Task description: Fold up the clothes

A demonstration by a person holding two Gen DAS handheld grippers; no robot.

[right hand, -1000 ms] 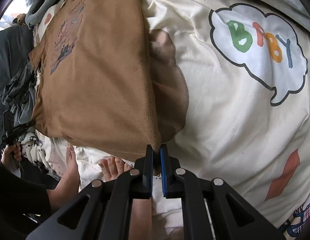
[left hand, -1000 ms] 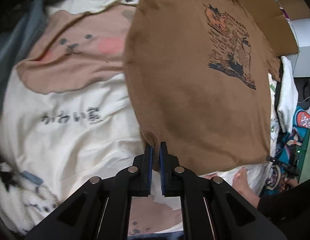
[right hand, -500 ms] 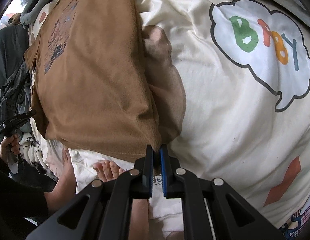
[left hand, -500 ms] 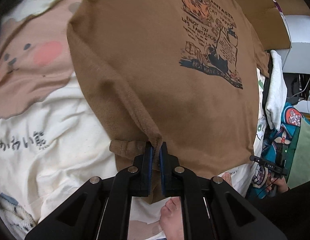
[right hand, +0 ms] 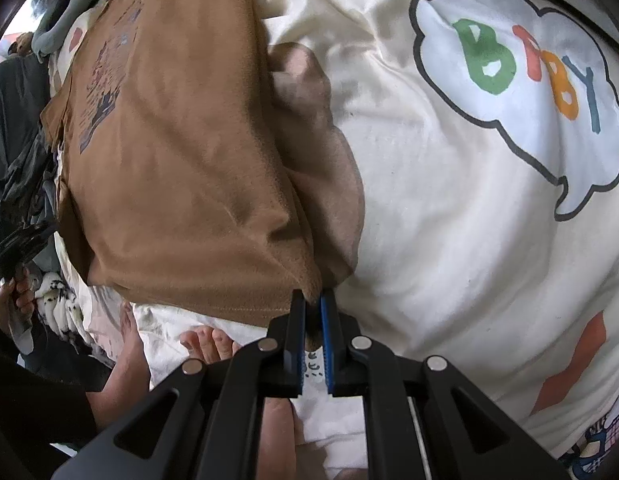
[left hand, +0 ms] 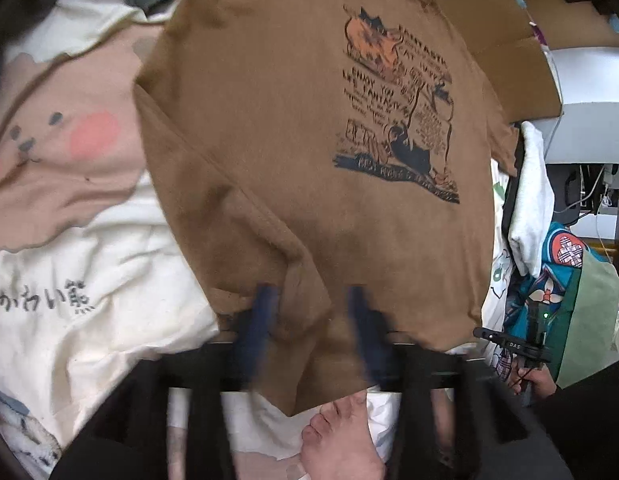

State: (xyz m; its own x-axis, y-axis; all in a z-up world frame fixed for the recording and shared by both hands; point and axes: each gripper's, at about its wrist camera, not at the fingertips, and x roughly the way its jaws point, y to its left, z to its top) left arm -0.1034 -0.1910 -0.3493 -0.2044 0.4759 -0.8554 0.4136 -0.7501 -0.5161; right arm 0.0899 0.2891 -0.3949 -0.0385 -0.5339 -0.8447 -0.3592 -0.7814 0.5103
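Brown T-shirt (right hand: 169, 168) corner in right claw (right hand: 313, 304)

We see a brown T-shirt (left hand: 309, 160) lying print side up across the middle of the frame, its dark and orange cat graphic toward the upper right. Its left side is folded inward, leaving a straight edge. In the right wrist view its lower corner (right hand: 305, 288) sits at bottom centre.
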